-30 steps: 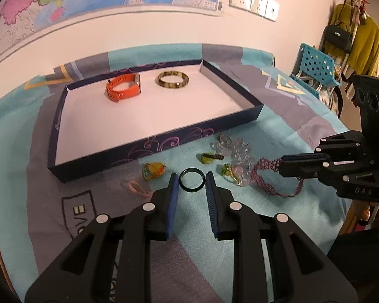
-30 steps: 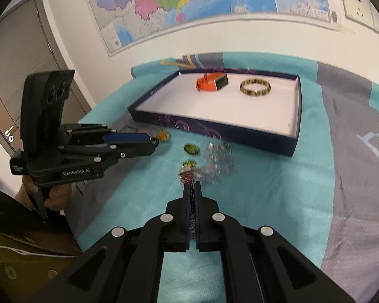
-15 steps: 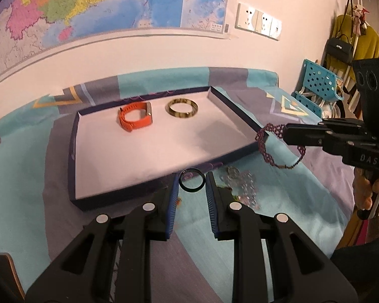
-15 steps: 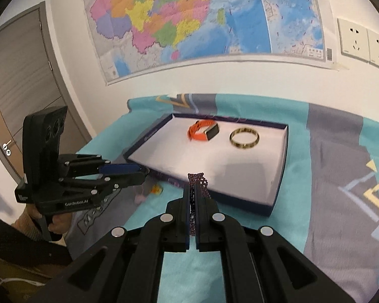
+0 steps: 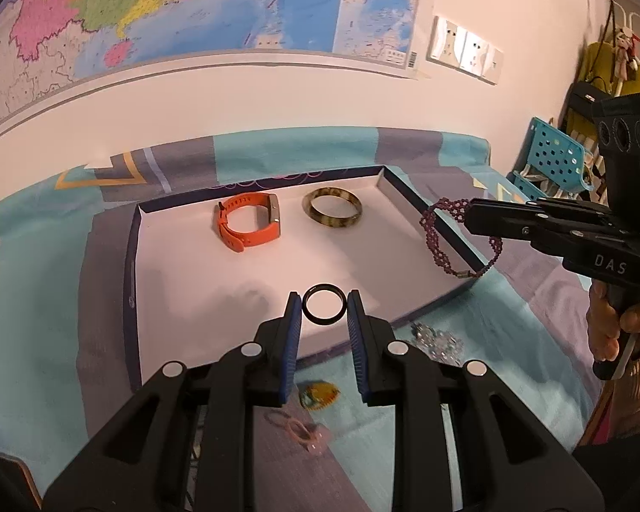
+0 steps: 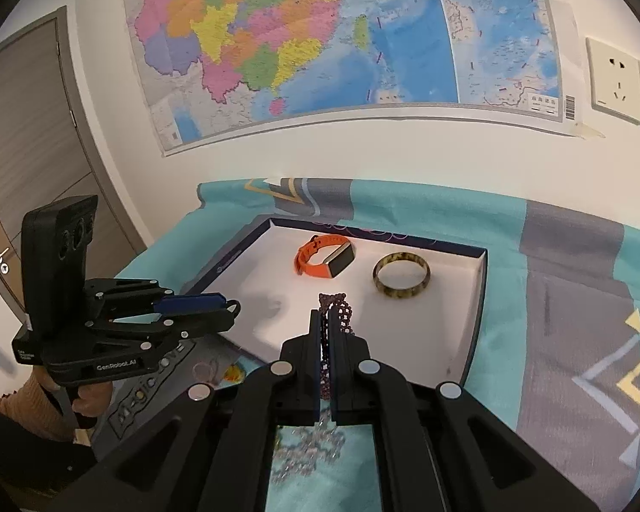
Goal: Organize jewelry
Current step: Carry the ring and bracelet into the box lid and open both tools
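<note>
Left wrist view: our left gripper (image 5: 323,308) pinches a thin black ring (image 5: 324,310) above the navy-walled white tray (image 5: 422,209); our right gripper (image 6: 327,322) clamps a woven purple beaded bracelet (image 5: 437,239) over the tray's edge. A loosened squeeze could drop either piece outside.

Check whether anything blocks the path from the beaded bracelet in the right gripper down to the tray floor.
Nothing visible does. The purple beaded bracelet hangs from the right gripper above the tray's right edge; bare white floor lies beside it.
</note>
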`<state>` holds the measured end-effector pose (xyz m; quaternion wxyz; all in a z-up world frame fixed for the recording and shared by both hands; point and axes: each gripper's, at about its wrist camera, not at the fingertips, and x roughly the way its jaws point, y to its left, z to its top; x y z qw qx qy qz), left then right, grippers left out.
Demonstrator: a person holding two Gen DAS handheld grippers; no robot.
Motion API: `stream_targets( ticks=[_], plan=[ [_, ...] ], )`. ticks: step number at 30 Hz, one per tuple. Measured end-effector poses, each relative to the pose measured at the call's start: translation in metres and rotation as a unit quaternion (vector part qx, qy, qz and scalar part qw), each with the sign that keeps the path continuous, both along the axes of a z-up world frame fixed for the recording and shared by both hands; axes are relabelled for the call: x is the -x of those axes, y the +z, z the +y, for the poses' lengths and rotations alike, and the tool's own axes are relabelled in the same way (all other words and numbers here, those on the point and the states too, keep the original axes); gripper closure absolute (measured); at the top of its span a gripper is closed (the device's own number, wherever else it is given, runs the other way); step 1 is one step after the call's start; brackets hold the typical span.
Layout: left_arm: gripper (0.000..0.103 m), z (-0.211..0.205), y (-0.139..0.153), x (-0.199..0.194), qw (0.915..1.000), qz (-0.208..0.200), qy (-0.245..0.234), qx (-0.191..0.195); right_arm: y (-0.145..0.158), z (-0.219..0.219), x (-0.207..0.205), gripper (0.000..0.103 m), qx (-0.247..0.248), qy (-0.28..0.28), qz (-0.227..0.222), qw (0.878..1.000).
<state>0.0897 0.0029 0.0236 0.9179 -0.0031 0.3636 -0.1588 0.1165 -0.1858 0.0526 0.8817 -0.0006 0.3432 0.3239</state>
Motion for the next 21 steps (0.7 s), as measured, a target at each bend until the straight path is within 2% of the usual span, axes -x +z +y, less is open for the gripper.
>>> stream_targets(
  ticks=[21],
  plan=[
    [0.081,0.003,-0.011,-0.050,0.9996,0.018,0.019,-0.013,-0.021,0.021,-0.057,0.101,0.003,0.000,0.035,0.999]
  ],
)
